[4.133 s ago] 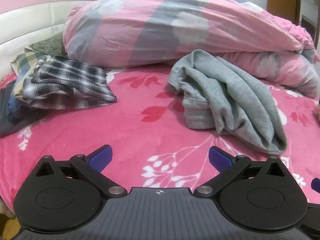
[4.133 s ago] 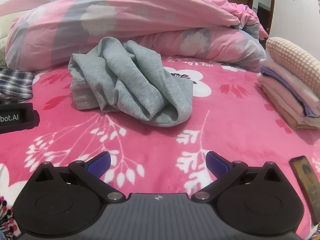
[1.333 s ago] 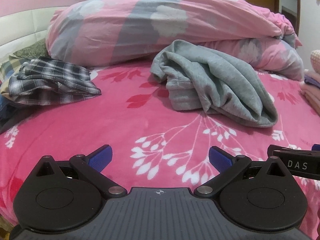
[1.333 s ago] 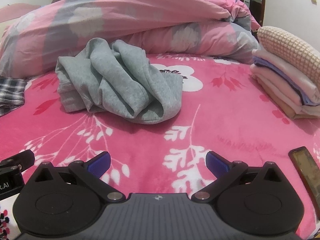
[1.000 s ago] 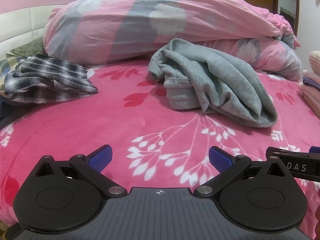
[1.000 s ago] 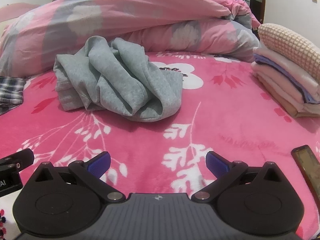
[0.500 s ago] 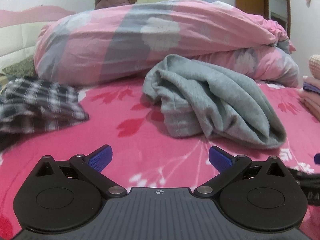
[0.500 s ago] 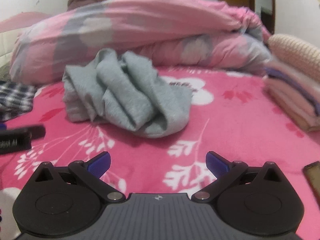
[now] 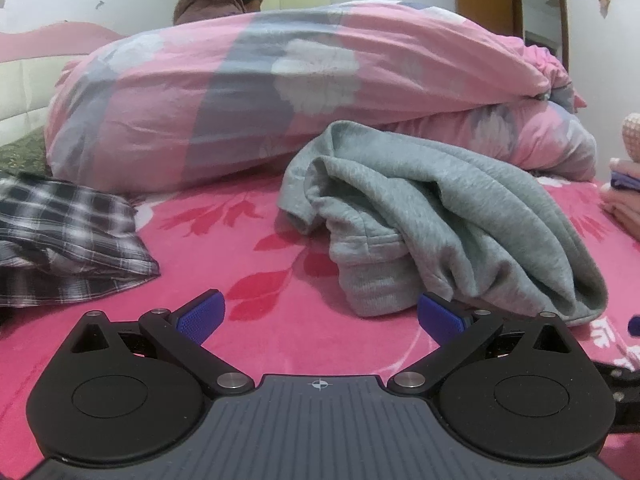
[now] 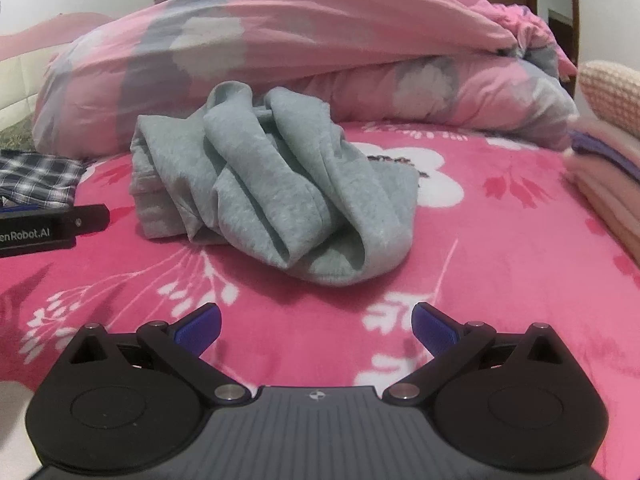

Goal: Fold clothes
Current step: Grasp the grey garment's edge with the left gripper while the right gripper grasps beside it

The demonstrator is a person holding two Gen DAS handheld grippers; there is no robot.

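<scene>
Blue pads on your left gripper (image 9: 319, 317) and right gripper (image 10: 316, 322) stand wide apart, holding nothing. Just ahead of both, the grey sweatshirt (image 9: 440, 216) lies crumpled on the pink fleece blanket (image 10: 480, 248), in front of the rolled duvet (image 9: 280, 92). Expect soft, thick, floppy knit; pinch the ribbed hem nearest your left gripper.

The only readable lettering is "enRobot.AI", white and cut off at the frame edge, on the black left gripper (image 10: 52, 230).
</scene>
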